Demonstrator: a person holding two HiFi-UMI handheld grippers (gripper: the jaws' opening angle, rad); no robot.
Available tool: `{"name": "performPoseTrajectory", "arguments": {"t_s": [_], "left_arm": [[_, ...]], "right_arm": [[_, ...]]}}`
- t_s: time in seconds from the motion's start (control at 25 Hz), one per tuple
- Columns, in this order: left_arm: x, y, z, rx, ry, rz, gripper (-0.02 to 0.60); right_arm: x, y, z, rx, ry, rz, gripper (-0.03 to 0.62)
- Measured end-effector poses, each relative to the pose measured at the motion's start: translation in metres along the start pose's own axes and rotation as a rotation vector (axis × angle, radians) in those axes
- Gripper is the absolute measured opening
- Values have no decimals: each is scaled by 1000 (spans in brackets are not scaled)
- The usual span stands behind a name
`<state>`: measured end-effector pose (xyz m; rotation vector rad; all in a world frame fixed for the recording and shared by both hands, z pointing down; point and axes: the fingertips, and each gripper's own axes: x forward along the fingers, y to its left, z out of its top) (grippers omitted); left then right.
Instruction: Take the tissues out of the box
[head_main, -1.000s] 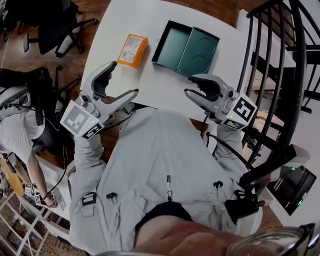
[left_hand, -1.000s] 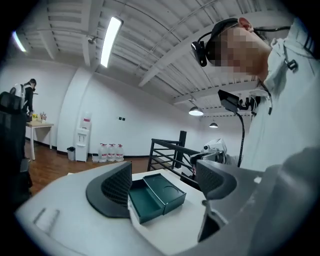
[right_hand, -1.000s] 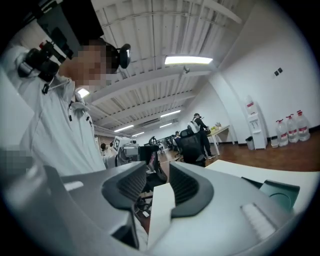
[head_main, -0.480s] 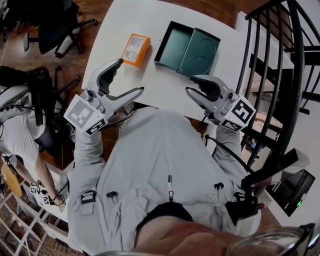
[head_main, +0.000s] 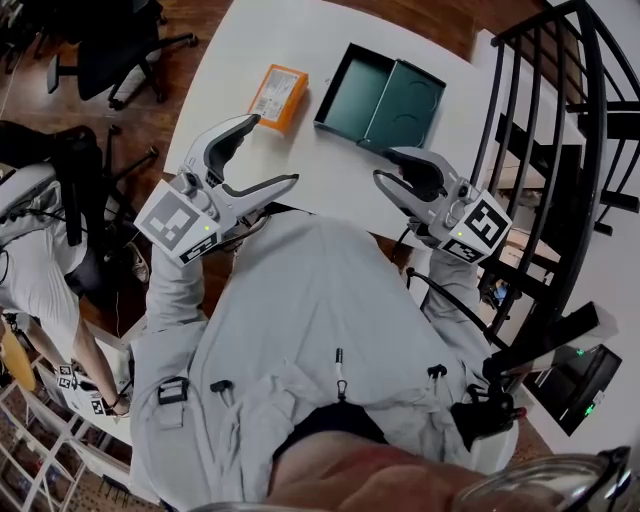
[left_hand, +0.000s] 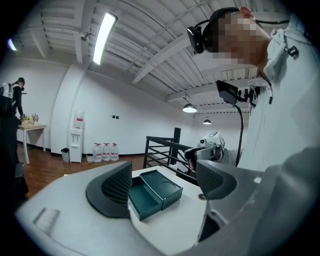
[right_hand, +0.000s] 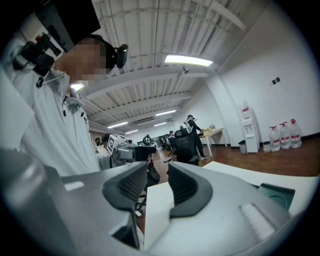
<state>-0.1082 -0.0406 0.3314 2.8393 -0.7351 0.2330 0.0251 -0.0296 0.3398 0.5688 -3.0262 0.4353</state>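
A dark green box (head_main: 385, 98) lies open on the white table (head_main: 330, 150), lid folded back, and both halves look empty. An orange packet (head_main: 278, 96) lies on the table just left of it. My left gripper (head_main: 268, 153) hovers over the table's near edge with its jaws wide open and empty, one tip close to the orange packet. In the left gripper view the green box (left_hand: 155, 192) shows between the spread pads (left_hand: 117, 187). My right gripper (head_main: 386, 168) hangs near the box's front corner, jaws a little apart, with nothing between the pads (right_hand: 182, 187).
A black stair railing (head_main: 540, 130) runs along the table's right side. Office chairs (head_main: 110, 50) and a person (head_main: 30, 250) are on the wooden floor to the left. My own grey jacket fills the lower head view. Water bottles (left_hand: 105, 150) stand by the far wall.
My left gripper has moved forward and up towards the orange packet, still wide open. The right gripper has barely shifted.
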Motion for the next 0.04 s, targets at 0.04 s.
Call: {"name": "performPoseTrajectory", "arguments": {"t_s": [0.04], "left_arm": [[-1,1,-1,1,4,-2,416]], "right_arm": [[2,0,0,1,1,-1,137]]}}
